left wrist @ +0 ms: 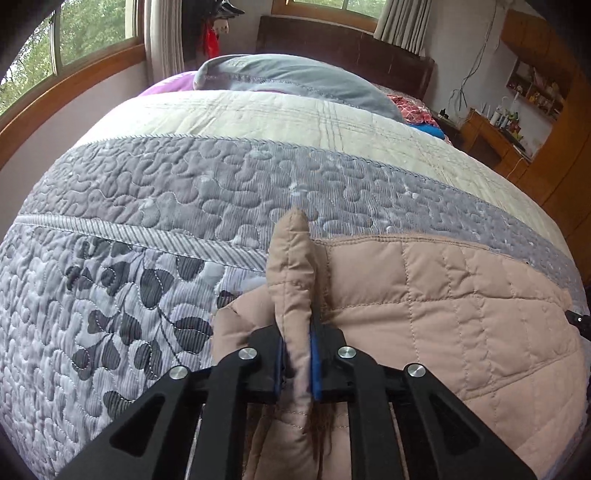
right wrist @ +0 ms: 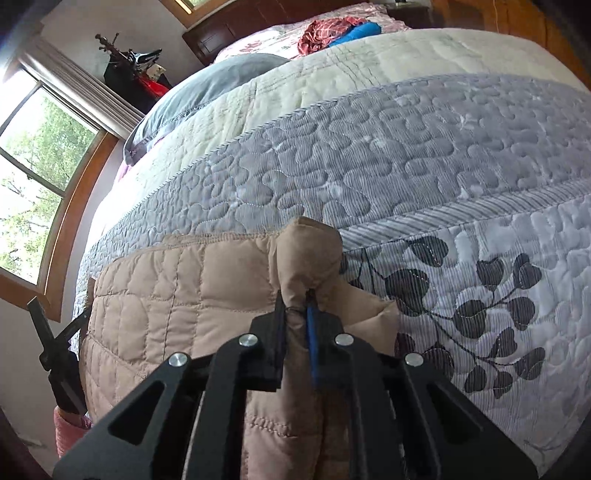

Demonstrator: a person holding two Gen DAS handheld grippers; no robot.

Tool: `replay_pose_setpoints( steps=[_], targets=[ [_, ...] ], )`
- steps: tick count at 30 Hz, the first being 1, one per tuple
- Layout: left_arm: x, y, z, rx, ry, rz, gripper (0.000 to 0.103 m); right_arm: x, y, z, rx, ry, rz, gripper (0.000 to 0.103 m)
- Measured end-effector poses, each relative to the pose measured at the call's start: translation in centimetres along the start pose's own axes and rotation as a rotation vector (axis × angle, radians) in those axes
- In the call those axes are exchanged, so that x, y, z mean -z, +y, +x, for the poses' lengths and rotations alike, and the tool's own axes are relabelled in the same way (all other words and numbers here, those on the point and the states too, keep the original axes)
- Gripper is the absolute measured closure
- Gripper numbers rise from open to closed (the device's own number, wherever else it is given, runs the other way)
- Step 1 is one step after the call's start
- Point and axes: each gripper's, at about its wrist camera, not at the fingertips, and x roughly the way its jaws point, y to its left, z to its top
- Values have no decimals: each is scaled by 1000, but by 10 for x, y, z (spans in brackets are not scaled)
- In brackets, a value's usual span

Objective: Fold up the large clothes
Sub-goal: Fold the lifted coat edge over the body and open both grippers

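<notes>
Place: a home bedroom.
Evidence: quilted bedspread (left wrist: 229, 192) over a bed, grey pillow (left wrist: 295, 79), dark headboard (left wrist: 343, 44), curtained window (left wrist: 92, 33), wooden desk (left wrist: 491, 140).

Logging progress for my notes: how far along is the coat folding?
Early stage. Done: the tan quilted coat lies spread on the bed quilt. In hand: the left hand-held gripper and right hand-held gripper each pinch a bunched edge of it at opposite sides. Left: no finished fold shows, so the folds themselves seem still to come.

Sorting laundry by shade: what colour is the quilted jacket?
Light tan-pink quilted jacket, clearest in the left wrist view.
</notes>
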Motion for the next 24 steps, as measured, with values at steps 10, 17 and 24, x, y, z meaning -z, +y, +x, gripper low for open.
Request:
replay_pose_setpoints(
  steps=[10, 17, 24],
  targets=[
    [33, 29, -82, 81, -50, -40, 61, 52, 0, -72, -55, -61, -53, 75],
    [115, 36, -129, 131, -64, -14, 60, 139, -4, -92, -178, 5, -94, 69],
    [146, 28, -122, 131, -56, -42, 84, 175, 12, -83, -111, 3, -164, 89]
  ],
)
